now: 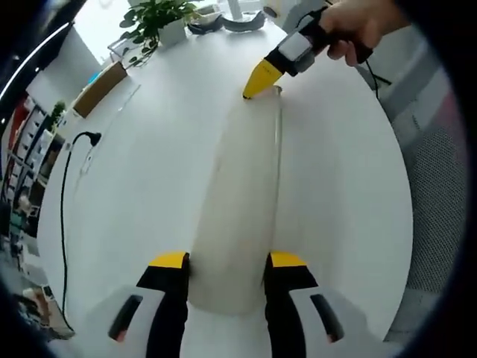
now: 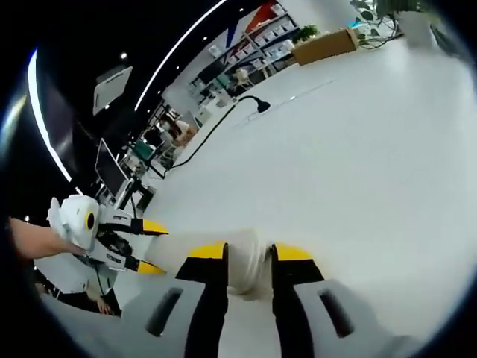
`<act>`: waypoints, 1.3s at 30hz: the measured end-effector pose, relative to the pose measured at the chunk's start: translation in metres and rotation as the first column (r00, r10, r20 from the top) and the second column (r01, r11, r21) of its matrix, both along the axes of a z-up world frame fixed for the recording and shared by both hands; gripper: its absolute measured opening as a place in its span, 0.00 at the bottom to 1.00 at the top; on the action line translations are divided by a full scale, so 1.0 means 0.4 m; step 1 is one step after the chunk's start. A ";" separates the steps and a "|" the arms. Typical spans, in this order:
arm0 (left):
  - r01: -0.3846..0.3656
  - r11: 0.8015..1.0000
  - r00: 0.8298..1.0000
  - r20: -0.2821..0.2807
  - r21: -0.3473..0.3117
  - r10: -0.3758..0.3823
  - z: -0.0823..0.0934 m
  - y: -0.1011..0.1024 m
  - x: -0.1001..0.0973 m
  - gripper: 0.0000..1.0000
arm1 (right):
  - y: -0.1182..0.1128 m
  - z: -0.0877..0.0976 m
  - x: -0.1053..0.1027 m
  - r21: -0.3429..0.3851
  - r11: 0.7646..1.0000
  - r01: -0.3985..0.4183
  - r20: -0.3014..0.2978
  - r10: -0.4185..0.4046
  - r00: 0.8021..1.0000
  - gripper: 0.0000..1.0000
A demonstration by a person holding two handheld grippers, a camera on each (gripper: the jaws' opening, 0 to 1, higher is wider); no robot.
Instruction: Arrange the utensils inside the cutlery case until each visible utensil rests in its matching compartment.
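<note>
On the white table (image 1: pixel 149 171), a black cable (image 1: pixel 65 201) trails along its left edge, with a cardboard box (image 1: pixel 99 88) and potted plant (image 1: pixel 158 20) near the far left corner. The translucent cutlery case (image 1: pixel 242 201) lies lengthwise mid-table. The left gripper (image 1: pixel 227 262) clasps its near end between both jaws. At the far end, a hand (image 1: pixel 358 26) angles the right gripper (image 1: pixel 257 88) down; its jaws (image 2: pixel 246 257) clamp that end of the case.
</note>
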State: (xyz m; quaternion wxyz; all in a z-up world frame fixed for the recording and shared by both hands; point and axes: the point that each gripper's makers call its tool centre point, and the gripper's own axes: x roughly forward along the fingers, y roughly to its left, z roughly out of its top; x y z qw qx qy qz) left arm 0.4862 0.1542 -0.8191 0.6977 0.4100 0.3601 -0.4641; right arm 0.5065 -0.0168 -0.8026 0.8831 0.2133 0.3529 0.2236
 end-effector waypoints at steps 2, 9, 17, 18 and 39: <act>-0.001 1.000 1.000 -0.002 0.002 0.001 0.001 -0.002 0.001 0.40 | -0.001 -0.002 0.000 0.007 1.000 0.007 -0.009 -0.007 1.000 0.19; 0.013 1.000 1.000 -0.013 0.008 -0.013 0.003 0.003 0.009 0.41 | -0.006 -0.009 -0.011 0.048 0.999 0.025 -0.047 -0.023 0.999 0.20; -0.049 0.999 0.999 -0.010 -0.001 0.049 0.013 0.016 0.014 0.54 | 0.008 0.009 0.010 0.165 0.977 0.135 -0.137 -0.112 0.984 0.34; -0.079 0.995 0.997 -0.015 -0.053 0.078 0.025 0.007 0.014 0.59 | 0.005 0.029 0.017 0.170 0.978 0.124 -0.102 -0.108 0.989 0.41; -0.503 0.329 0.812 -0.307 -0.799 0.497 0.667 0.104 -0.231 0.94 | 0.009 0.631 -0.292 -0.373 0.902 -0.217 0.492 0.390 0.778 0.64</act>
